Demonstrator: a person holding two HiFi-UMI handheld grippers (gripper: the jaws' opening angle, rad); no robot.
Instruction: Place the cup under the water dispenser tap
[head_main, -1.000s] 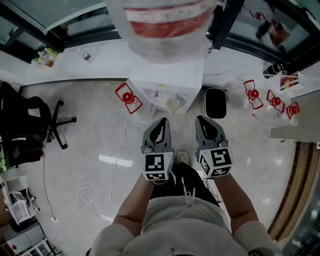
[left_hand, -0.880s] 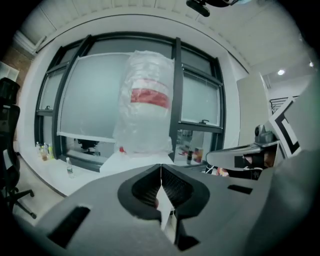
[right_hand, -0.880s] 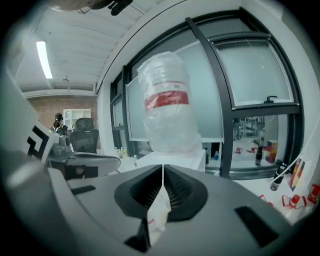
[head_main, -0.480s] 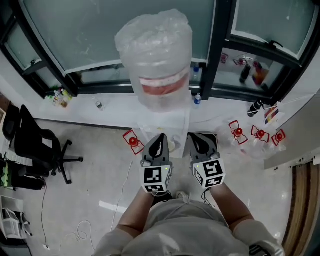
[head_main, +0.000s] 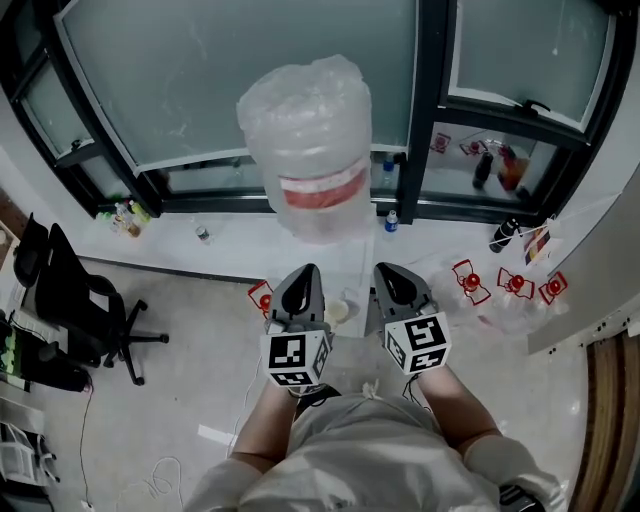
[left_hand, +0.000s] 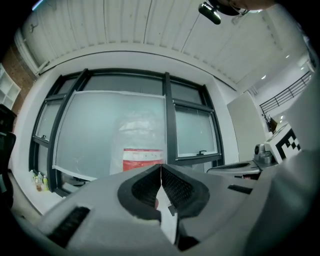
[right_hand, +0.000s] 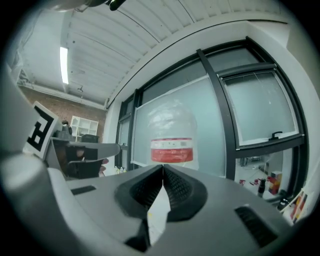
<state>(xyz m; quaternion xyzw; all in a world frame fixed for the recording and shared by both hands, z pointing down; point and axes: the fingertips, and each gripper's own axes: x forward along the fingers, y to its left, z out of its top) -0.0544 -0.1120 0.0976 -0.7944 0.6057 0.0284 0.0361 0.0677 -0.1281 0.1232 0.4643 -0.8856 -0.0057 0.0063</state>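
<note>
Dispenser (head_main: 305, 150) faces left tongs (head_main: 304, 272), right tongs (head_main: 386, 270) (level, closed).

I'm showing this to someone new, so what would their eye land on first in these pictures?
Most likely the big plastic-wrapped water bottle with its red label, standing on the dispenser in front of the window, at the centre of the head view. Next come the left gripper and right gripper, held side by side just below it, both shut and empty. A black office chair stands on the floor at the left.
</note>
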